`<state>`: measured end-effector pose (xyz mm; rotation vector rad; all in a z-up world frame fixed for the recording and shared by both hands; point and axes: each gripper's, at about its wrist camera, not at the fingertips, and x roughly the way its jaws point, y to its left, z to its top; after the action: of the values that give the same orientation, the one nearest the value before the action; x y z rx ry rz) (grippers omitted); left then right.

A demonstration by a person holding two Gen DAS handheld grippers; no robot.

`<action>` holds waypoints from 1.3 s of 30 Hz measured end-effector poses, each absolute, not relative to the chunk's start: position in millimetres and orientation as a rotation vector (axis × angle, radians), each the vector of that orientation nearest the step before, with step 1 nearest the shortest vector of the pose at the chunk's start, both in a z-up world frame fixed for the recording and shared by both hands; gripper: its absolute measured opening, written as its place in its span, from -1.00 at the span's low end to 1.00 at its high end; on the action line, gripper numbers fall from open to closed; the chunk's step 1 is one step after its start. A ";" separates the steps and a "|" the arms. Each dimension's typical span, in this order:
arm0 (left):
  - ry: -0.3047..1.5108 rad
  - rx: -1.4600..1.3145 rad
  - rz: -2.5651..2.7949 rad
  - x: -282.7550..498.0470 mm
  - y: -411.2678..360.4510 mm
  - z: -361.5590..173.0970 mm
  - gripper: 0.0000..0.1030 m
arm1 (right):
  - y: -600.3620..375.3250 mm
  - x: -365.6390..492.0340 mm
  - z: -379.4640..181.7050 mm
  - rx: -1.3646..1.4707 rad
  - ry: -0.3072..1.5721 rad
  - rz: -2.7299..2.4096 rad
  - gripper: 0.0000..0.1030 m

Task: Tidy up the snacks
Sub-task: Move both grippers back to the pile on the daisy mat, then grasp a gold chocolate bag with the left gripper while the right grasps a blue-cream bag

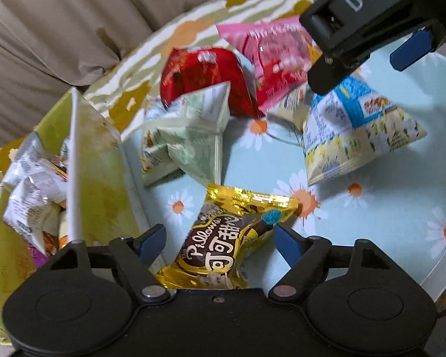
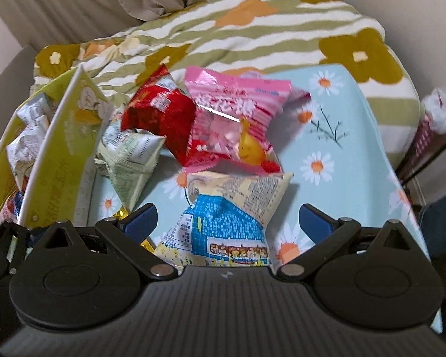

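Note:
A gold and brown packet (image 1: 232, 238) lies on the daisy tablecloth (image 1: 371, 223) between the blue pads of my left gripper (image 1: 220, 235). The jaws stand open around it; the right pad is close to its corner, the left pad apart from it. My right gripper (image 2: 227, 214) hangs open over a blue and yellow packet (image 2: 223, 217), which also shows in the left wrist view (image 1: 356, 131) under that gripper (image 1: 365, 68). Behind lie a red packet (image 2: 157, 116), a pink packet (image 2: 232, 119) and a pale green packet (image 2: 128, 160).
A yellow-green box (image 1: 98, 178) stands at the table's left edge with several packets (image 1: 29, 184) inside. A striped floral blanket (image 2: 252, 29) and a beige sofa (image 1: 44, 29) lie behind the table. Bare cloth (image 2: 342, 119) shows at the right.

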<state>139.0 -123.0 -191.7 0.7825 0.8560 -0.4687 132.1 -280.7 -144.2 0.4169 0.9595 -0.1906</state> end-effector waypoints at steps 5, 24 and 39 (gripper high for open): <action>0.912 0.776 -0.490 149.5 -122.5 -202.2 0.40 | -278.0 135.5 -151.7 0.430 0.967 -0.216 1.00; 1.020 0.588 -0.509 174.7 -107.8 -202.0 -0.13 | -275.6 155.5 -174.7 0.439 1.005 -0.245 1.00; 0.999 0.544 -0.472 162.5 -109.6 -191.9 -0.13 | -274.4 153.9 -194.2 0.410 1.041 -0.158 0.49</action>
<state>162.5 -109.6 -191.9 0.5442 0.9987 -0.4720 153.9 -274.4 -194.2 0.4101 1.0407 -0.1575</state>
